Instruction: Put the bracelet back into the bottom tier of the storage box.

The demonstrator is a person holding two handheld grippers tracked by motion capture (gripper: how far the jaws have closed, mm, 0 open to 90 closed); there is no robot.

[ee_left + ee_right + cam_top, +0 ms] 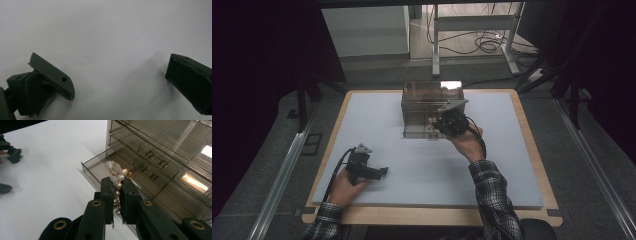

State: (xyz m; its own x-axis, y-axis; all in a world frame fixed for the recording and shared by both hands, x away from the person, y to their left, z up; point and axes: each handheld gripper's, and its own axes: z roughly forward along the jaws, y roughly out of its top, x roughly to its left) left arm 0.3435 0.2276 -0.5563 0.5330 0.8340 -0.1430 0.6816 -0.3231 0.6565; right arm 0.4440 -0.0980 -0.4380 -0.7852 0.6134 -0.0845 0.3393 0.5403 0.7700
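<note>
On the near left of the table (377,150), your left gripper (383,171) lies low with its jaws spread wide and nothing between them, pointing right. Further right, your right gripper (117,195) is clamped on a pearl bracelet (117,176), reaching forward from your raised wrist over the open bottom drawer (93,167) of the smoky plastic drawer cabinet (422,100).

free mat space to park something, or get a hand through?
The mat is bare between the left gripper and the drawer cabinet, also along its left edge and right of the person's right forearm. It is crowded at the cabinet front: the open bottom drawer juts out, with the right gripper holding a pearl bracelet over it.
</note>
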